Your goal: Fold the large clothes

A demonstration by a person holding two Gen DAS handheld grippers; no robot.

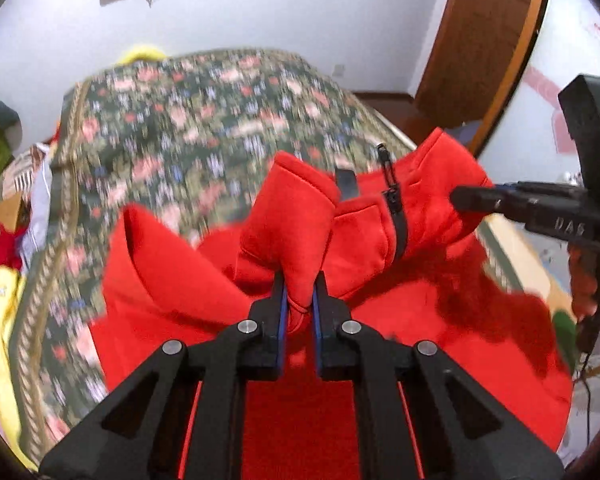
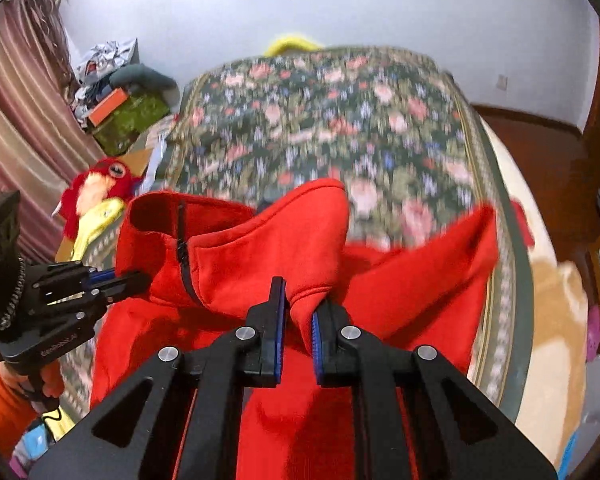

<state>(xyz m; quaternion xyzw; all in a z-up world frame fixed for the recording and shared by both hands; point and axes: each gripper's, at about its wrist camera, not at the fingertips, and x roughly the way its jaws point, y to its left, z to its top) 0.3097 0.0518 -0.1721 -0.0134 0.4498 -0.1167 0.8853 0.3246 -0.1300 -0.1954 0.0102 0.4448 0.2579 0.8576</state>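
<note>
You've got the red zip-up top (image 1: 380, 320) bunched over the near end of the floral bedspread (image 1: 204, 128). Your left gripper (image 1: 300, 300) has its jaws nearly closed, pinching a fold of red fabric near the black zipper (image 1: 398, 216). Your right gripper (image 2: 300, 312) is clamped the same way on another fold on the other side of that zipper, jaws barely apart around the cloth.

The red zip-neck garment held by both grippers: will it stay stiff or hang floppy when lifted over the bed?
Probably floppy: the red garment sags in folds between the left gripper and the right gripper. Its fleece-like cloth looks thick, so it is likely fairly heavy and unlikely to slip. The loose sleeve may swing over the floral bedspread.
</note>
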